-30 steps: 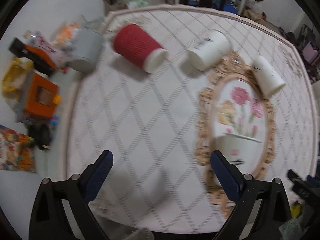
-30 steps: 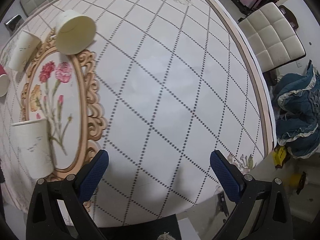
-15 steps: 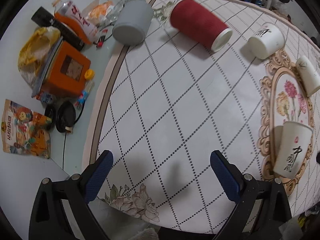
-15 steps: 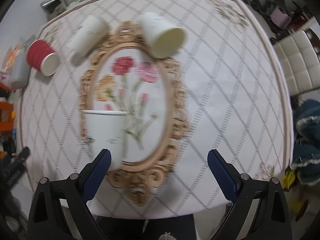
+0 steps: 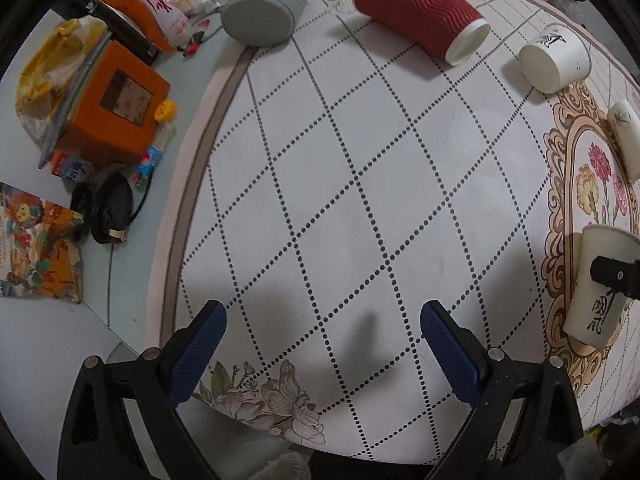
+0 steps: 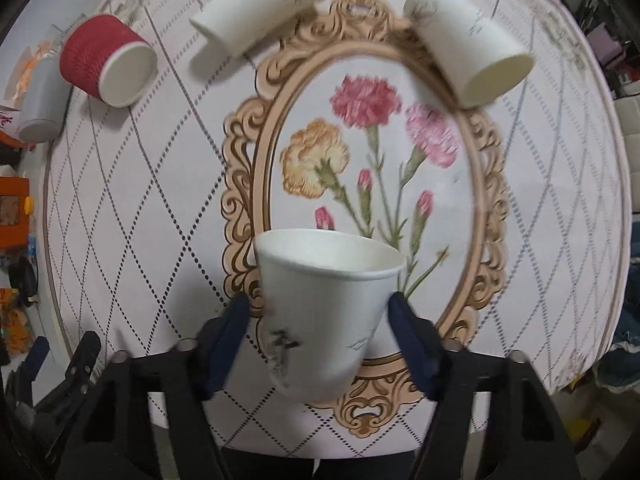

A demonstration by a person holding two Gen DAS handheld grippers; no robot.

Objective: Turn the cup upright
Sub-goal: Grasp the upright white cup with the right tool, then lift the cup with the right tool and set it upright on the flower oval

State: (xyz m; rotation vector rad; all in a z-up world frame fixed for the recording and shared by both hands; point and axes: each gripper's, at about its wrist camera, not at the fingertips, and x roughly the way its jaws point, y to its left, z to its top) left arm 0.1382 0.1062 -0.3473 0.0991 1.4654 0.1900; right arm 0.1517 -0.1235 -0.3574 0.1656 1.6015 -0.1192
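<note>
- Cup (image 6: 326, 304): white paper, mouth up, standing on the flower picture's (image 6: 360, 152) lower rim.
- My right gripper (image 6: 320, 320) has its jaws around the cup's sides; grip unclear through blur.
- My left gripper (image 5: 322, 334) hangs spread wide, well apart from the cup (image 5: 598, 280).

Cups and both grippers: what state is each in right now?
White paper cup with black calligraphy: upright, between right gripper fingers.
Red ribbed paper cup: on its side.
Grey cup: on its side.
Two plain white paper cups: on their sides.
Left gripper: open, empty.
</note>
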